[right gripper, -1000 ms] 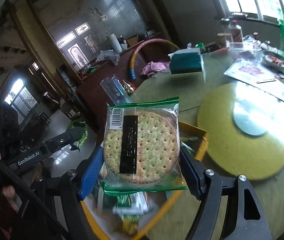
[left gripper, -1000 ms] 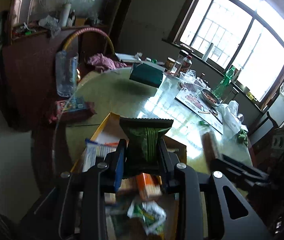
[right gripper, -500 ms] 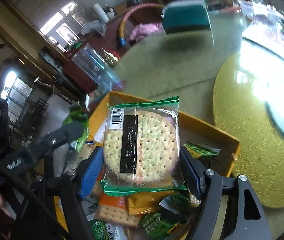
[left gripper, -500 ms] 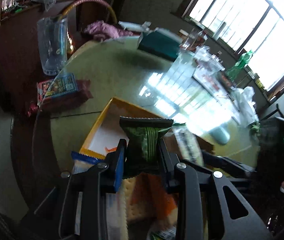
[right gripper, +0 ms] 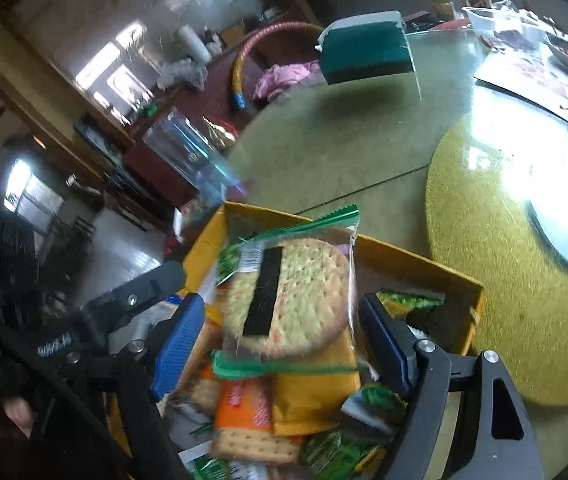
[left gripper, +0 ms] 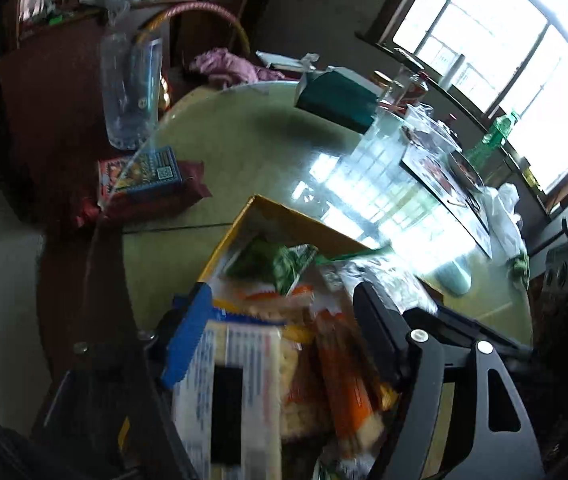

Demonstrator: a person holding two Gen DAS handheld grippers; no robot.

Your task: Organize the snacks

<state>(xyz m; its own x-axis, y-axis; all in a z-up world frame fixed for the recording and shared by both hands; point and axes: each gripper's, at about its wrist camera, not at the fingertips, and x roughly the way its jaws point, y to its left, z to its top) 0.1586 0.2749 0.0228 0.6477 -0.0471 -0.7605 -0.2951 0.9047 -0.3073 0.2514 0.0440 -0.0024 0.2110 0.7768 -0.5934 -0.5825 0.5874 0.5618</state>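
A yellow box [left gripper: 284, 216] [right gripper: 424, 268] full of snack packets sits near the table's edge. My left gripper [left gripper: 280, 328] is open right over the packets; a small green packet [left gripper: 280, 260] lies loose in the box beyond it. My right gripper [right gripper: 280, 332] is open over the box too. A round cracker in a clear green-edged wrapper [right gripper: 288, 300] lies tilted on the pile between its spread fingers, touching neither. The left gripper also shows in the right wrist view [right gripper: 136, 296].
A red snack pack [left gripper: 144, 184] lies at the table's left edge by a clear plastic tub [left gripper: 130, 92]. A dark green box [right gripper: 364, 48], jars and a plate stand farther back. A yellow turntable [right gripper: 524, 280] lies to the right of the box.
Both grippers came down over the box and opened. The left let go of the green packet and the right let go of the round cracker; both now lie in the box.
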